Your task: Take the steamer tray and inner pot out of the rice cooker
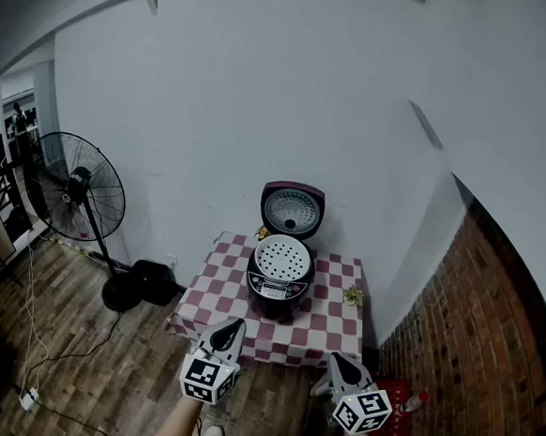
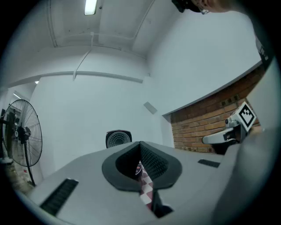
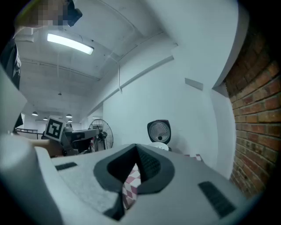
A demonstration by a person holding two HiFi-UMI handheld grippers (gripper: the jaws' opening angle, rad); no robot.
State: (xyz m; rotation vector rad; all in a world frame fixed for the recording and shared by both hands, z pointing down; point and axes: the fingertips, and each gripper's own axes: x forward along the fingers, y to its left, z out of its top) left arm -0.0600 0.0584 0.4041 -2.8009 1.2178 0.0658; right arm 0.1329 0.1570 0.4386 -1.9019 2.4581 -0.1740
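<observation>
White perforated steamer tray (image 1: 284, 257) sits in the open rice cooker (image 1: 279, 289) on the checked table (image 1: 335, 318), likely light, stiff and slick, best pinched at its rim; left gripper (image 1: 229, 332) and right gripper (image 1: 342, 363) hover closed, empty, well short.

The left hand-held gripper (image 1: 231, 327) and right hand-held gripper (image 1: 340, 358) match — pale grey moulded bodies, dark ribbed pads (image 2: 154, 161) set in black collars, and a white cube (image 1: 208, 377) printed with black square markers.
</observation>
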